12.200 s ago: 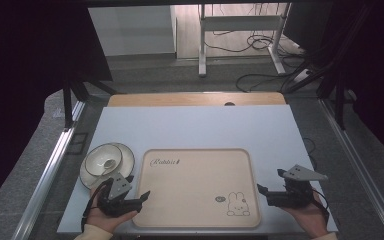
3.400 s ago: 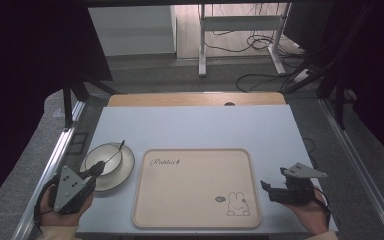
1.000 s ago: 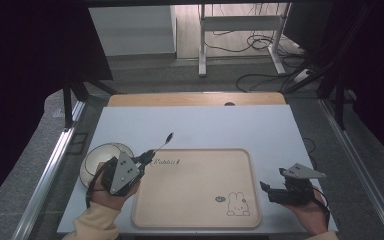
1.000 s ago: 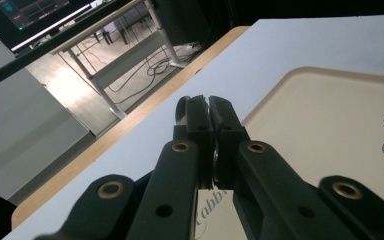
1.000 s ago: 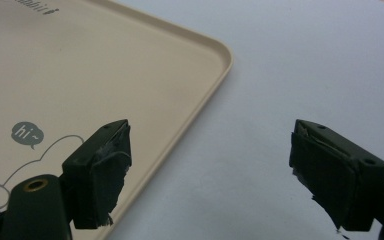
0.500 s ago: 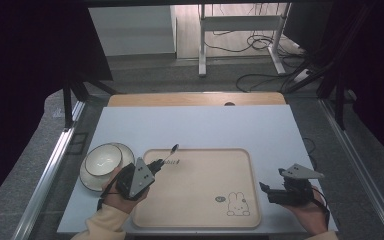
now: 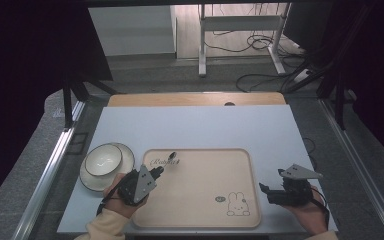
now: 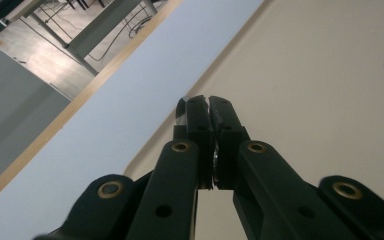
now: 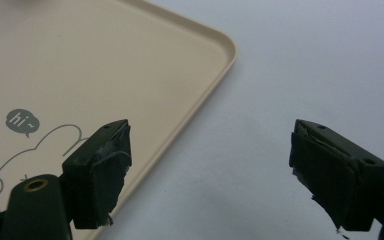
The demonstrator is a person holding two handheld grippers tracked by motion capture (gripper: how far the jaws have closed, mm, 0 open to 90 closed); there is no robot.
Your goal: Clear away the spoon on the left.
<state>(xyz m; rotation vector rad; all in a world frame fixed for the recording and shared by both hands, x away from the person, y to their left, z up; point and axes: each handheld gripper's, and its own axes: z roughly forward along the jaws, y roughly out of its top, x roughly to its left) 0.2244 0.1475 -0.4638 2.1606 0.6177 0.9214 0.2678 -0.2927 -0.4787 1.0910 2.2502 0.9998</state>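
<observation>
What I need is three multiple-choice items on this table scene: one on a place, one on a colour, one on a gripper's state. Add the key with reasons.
1. Where does the bowl stand?
A. On the tray
B. On a plate left of the tray
C. At the table's far edge

2. What colour is the tray?
A. Beige
B. Blue
C. Black

3. How is the left gripper?
A. Open, holding nothing
B. Open around the bowl's rim
C. Shut on a spoon

Key:
1 B: the bowl sits on the plate, beside the tray's left edge.
2 A: the tray is beige, with a rabbit drawing.
3 C: the left gripper has its jaws together on the spoon, over the tray's far left corner.
</observation>
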